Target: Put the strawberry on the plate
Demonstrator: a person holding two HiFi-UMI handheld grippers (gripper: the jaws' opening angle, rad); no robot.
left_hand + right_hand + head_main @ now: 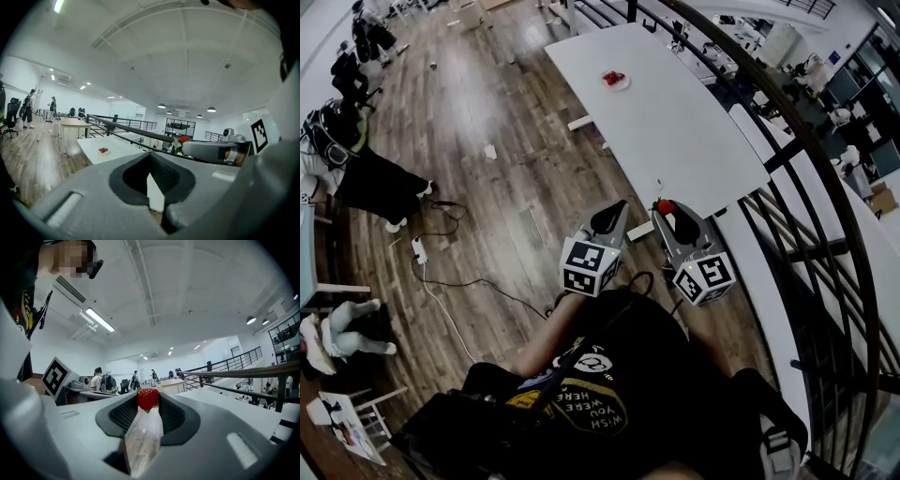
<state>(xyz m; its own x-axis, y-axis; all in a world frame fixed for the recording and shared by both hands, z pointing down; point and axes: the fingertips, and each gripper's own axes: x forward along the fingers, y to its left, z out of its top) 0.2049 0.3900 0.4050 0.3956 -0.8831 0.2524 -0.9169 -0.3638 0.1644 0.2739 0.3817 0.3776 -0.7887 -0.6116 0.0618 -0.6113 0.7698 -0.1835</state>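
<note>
At the far left of the head view, people sit and stand along the edge of the wooden floor. A power strip with its cable lies on the boards nearer the middle.

The left gripper is held over the floor, just short of the table's near corner. Its fingers meet at the tips with nothing between them.

Just to its right, the right gripper is held about level. Its fingers are clamped at the tips on the strawberry, whose red body stands up above them. The strawberry hangs at the near corner of the long white table.

The plate sits well apart from it, near the table's far end, with something red already on it. The whole length of the table top lies between the two. In the left gripper view the plate shows small on the table, beyond the fingers.

A black metal railing curves along the right side of the table.
</note>
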